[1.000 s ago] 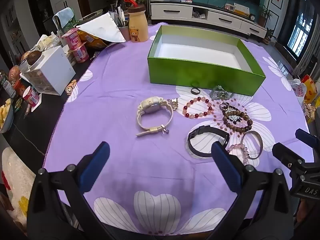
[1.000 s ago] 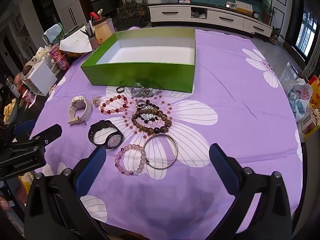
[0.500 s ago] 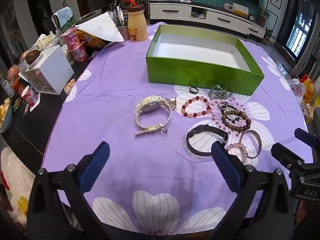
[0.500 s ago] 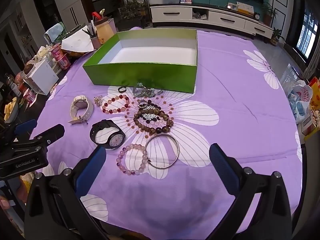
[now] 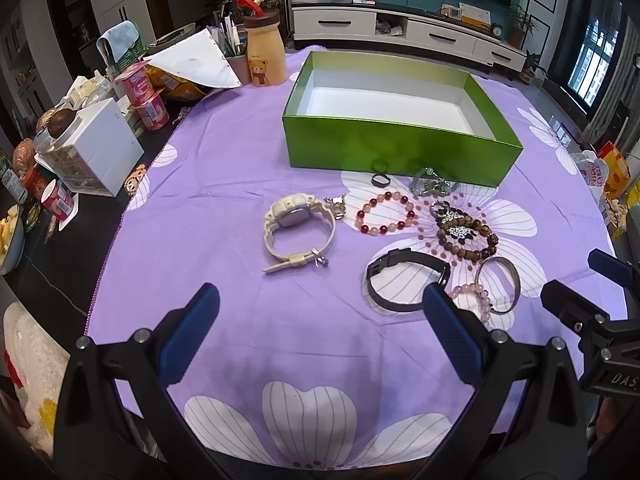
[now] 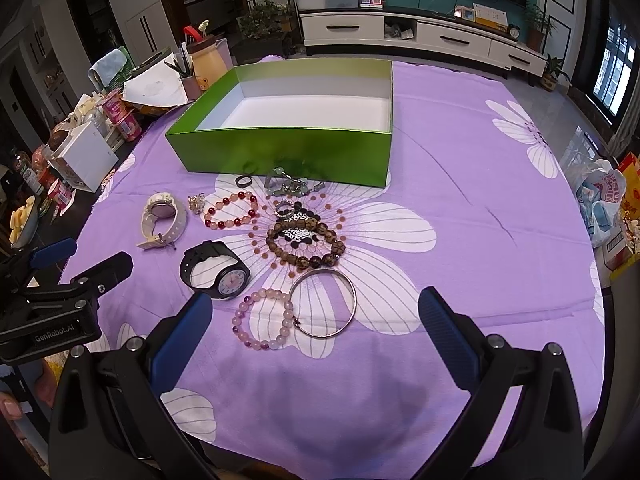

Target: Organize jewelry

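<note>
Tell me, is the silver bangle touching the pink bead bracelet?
Touching. In the right wrist view, the silver bangle has its left edge pressed against the pink bead bracelet, with no purple cloth showing between them.

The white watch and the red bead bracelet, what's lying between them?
A small gold charm lies between the white watch and the red bead bracelet, apart from the bracelet, seen in the right wrist view.
</note>
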### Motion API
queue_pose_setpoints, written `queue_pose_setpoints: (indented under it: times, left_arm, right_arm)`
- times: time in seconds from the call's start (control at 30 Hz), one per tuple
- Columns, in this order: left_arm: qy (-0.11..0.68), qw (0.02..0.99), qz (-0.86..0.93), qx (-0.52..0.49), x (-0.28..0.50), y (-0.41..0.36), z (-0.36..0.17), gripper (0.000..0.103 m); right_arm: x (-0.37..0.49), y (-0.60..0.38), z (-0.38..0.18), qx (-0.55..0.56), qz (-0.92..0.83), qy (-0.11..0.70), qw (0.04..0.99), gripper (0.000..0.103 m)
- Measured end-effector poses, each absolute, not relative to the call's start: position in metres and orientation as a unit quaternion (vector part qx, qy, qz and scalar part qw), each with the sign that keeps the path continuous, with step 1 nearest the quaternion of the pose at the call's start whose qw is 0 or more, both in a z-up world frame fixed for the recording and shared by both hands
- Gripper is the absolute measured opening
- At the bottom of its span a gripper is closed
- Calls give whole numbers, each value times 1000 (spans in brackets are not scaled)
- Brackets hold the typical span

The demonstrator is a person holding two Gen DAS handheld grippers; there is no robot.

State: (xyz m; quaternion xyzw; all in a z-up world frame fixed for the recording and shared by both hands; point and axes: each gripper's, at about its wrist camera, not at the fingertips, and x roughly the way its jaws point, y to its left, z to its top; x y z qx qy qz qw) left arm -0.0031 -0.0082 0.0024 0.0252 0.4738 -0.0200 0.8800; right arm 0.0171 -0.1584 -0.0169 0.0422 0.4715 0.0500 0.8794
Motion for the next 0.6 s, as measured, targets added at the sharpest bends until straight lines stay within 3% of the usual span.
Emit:
queue_pose_setpoints:
  times: [0.6]
  left_arm:
    - [474,880,-18,19,-3,-5,2,101]
  right_arm:
    - [16,-159,-14,42,50,467,882,102]
